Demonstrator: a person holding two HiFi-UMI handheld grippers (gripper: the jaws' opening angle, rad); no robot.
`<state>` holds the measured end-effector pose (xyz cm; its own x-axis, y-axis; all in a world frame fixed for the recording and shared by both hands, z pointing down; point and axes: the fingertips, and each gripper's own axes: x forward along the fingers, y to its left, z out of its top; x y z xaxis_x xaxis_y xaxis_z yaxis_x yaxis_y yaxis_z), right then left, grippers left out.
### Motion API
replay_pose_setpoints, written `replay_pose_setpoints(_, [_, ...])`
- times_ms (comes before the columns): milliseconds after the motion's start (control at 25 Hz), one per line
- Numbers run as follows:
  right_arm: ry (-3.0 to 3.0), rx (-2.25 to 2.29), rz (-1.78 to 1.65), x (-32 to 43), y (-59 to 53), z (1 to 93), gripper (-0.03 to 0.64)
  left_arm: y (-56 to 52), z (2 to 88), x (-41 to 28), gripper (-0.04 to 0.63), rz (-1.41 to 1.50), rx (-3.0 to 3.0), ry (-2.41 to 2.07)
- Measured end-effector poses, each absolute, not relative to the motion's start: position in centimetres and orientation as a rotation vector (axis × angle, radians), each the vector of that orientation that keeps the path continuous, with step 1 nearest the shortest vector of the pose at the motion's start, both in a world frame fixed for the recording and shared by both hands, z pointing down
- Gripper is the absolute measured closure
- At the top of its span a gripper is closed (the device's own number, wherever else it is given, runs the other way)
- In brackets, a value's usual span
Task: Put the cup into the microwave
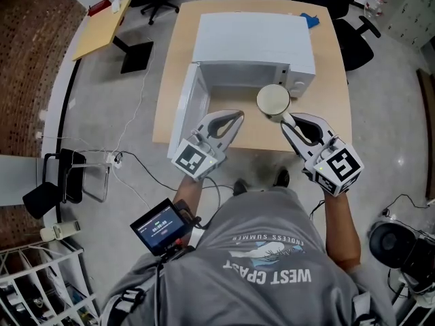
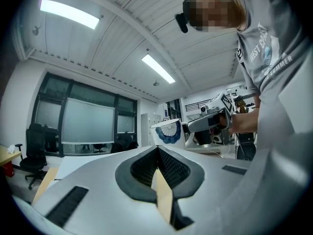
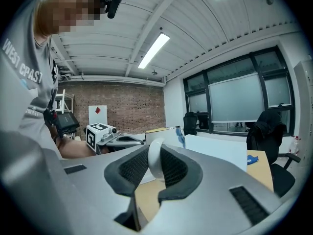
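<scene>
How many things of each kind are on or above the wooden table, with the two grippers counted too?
Microwave: 1
Cup: 1
Small blue object: 1
Grippers: 2, the left gripper and the right gripper
Total: 5

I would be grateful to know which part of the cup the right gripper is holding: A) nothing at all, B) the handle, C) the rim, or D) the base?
B: the right gripper is closed on the white handle of the cup, which sits pinched between its jaws.
</scene>
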<state>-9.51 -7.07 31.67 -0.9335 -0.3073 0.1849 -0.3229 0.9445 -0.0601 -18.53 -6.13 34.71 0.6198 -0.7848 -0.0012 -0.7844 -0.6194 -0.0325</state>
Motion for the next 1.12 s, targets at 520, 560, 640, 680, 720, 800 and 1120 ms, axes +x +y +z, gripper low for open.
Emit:
replay_pose_setpoints(520, [-2.942, 0.526, 0.218, -14.0, -5.6, 33.3, 0.541, -4.7, 35.3, -23.5, 0.574, -0.022, -2.78, 1.344])
replay_pose_setpoints(560, [-2.945, 0.526, 0.226, -14.1, -5.8, 33.5, 0.541, -4.9, 35.5, -23.5, 0.574, -0.022, -2.787, 1.353])
replay_pose_setpoints(640, [-2.953, 0.522, 0.239, -14.0, -6.4, 34.2, 0.541, -5.3, 36.2, -23.4, 0.574, -0.017, -2.806, 1.376])
replay_pose_setpoints(680, [-2.956, 0.517, 0.244, -14.0, -6.9, 34.5, 0.541, -5.8, 36.6, -23.4, 0.574, -0.023, -2.809, 1.389])
replay_pose_setpoints(720, [-2.958, 0.514, 0.248, -13.9, -7.5, 34.9, 0.541, -6.5, 37.0, -23.4, 0.574, -0.035, -2.804, 1.402])
replay_pose_setpoints(800, [-2.96, 0.507, 0.25, -13.8, -8.8, 35.8, 0.541, -8.1, 37.7, -23.5, 0.574, -0.053, -2.791, 1.421])
replay_pose_setpoints(1120, [-2.957, 0.451, 0.266, -15.0, -13.9, 41.1, 0.541, -12.7, 41.5, -23.7, 0.574, -0.059, -2.828, 1.446])
